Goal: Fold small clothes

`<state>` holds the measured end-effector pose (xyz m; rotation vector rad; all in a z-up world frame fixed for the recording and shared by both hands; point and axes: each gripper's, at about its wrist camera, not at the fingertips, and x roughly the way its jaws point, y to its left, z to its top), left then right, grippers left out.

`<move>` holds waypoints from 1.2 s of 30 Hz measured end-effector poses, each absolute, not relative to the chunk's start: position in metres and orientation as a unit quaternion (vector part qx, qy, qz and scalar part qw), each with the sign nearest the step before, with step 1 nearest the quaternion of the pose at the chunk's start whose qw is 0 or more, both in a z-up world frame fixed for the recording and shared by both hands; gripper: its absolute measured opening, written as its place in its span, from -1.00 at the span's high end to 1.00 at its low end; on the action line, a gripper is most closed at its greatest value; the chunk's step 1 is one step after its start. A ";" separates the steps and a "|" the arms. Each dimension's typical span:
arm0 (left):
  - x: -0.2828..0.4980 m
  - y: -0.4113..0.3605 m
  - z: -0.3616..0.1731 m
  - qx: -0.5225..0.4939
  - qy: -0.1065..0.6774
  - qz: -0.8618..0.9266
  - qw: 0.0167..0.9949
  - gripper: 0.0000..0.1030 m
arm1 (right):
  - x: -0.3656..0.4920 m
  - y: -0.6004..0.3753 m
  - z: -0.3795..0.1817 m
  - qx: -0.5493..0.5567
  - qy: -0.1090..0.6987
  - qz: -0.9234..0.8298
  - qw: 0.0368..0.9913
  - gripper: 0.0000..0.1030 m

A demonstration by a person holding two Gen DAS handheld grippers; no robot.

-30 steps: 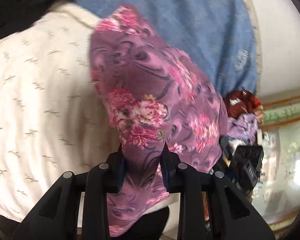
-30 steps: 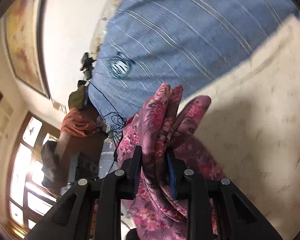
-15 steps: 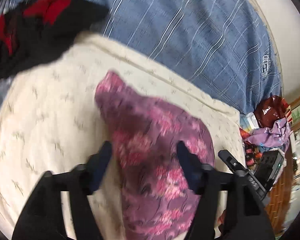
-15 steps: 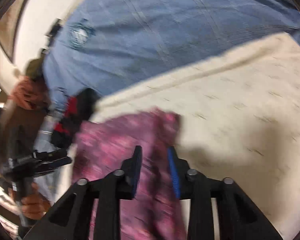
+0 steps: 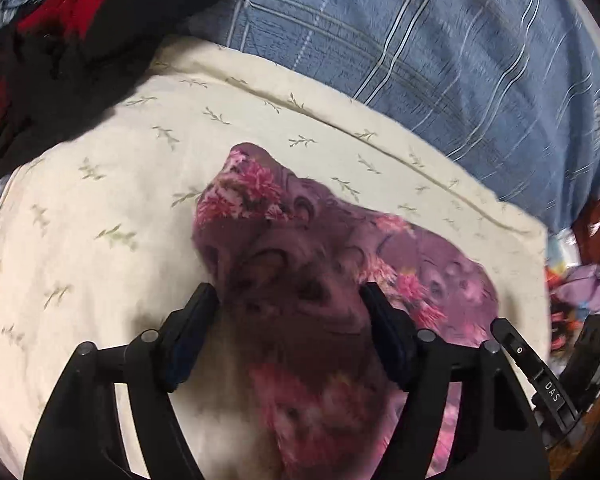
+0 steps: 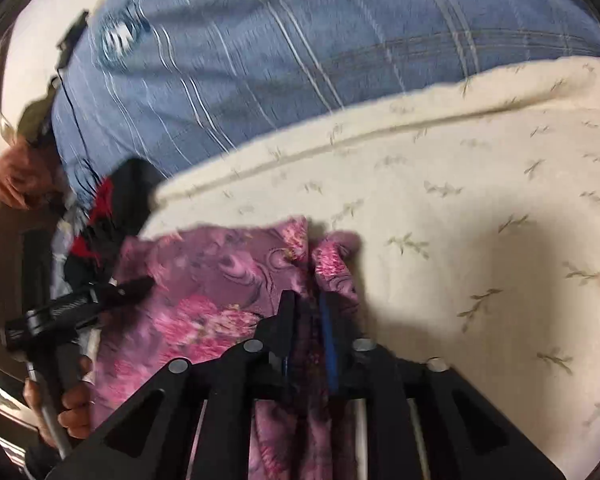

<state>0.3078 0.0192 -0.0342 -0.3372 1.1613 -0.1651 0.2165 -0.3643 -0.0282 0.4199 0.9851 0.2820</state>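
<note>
On cream leaf-print bedding (image 5: 100,208), rumpled purple floral garment (image 5: 300,248), left tool (image 5: 288,300) open astride it, right tool (image 6: 308,304) closing on a fold.

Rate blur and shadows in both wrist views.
Left wrist: cream cover fairly sharp, floral cloth soft near the left gripper and shadowed there. Right wrist: motion blur smears the blue striped sheet; a broad shadow falls on the cover right of the right gripper.

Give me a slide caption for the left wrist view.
Left gripper open over a purple floral garment lying on a cream leaf-print cushion.
</note>
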 end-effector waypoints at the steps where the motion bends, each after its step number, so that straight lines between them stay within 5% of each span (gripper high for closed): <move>1: 0.299 0.022 -0.027 -0.159 0.541 -0.084 0.822 -0.42 | 0.210 -0.367 -0.019 0.203 0.458 0.139 0.854 0.65; 5: 0.244 0.013 -0.004 -0.114 0.508 -0.097 0.848 -0.42 | 0.168 -0.366 0.004 0.200 0.417 0.211 0.861 0.65; 11: 0.228 0.000 -0.040 -0.102 0.546 -0.079 0.828 -0.45 | 0.149 -0.345 -0.029 0.112 0.448 0.183 0.868 0.66; 19: 0.165 0.004 -0.017 -0.116 0.536 -0.134 0.825 -0.44 | 0.095 -0.371 -0.007 0.132 0.453 0.174 0.864 0.14; 22: 0.148 -0.010 -0.036 -0.098 0.556 -0.136 0.814 -0.46 | 0.076 -0.378 -0.031 0.156 0.480 0.163 0.848 0.20; 26: 0.134 -0.016 -0.058 -0.072 0.548 -0.113 0.826 -0.48 | 0.056 -0.367 -0.026 0.155 0.456 0.167 0.860 0.61; 36: 0.137 0.012 -0.024 -0.141 0.526 -0.170 0.821 -0.50 | 0.051 -0.386 -0.013 0.176 0.438 0.137 0.871 0.45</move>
